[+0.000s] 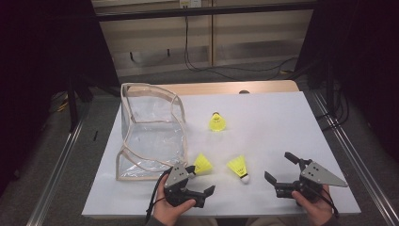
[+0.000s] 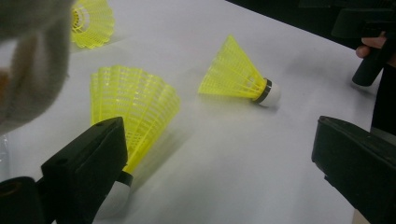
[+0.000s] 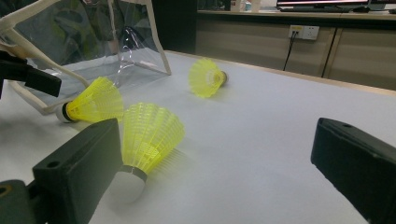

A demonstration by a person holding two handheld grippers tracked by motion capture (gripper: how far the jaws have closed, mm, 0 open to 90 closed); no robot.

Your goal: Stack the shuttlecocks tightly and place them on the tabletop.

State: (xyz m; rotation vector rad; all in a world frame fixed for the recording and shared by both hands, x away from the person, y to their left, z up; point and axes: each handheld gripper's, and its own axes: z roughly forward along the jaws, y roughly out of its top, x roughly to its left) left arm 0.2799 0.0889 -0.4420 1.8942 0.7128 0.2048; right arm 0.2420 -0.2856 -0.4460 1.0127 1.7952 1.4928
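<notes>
Three yellow shuttlecocks lie on the white counter (image 1: 282, 117). The left gripper (image 1: 201, 181) sits near the front edge with its fingers (image 2: 88, 172) spread wide and holding nothing; the nearest shuttlecock (image 1: 202, 164) lies on its side just beside one finger, its white cork toward the gripper, next to the front corner of the clear bag (image 1: 150, 136) standing toward the left edge. The right gripper (image 1: 278, 166), toward the front right corner, is also spread and empty. A second shuttlecock (image 1: 238, 167) lies between the two grippers, cork toward the front edge. The third shuttlecock (image 1: 217, 122) rests mid-counter, well apart from both.
</notes>
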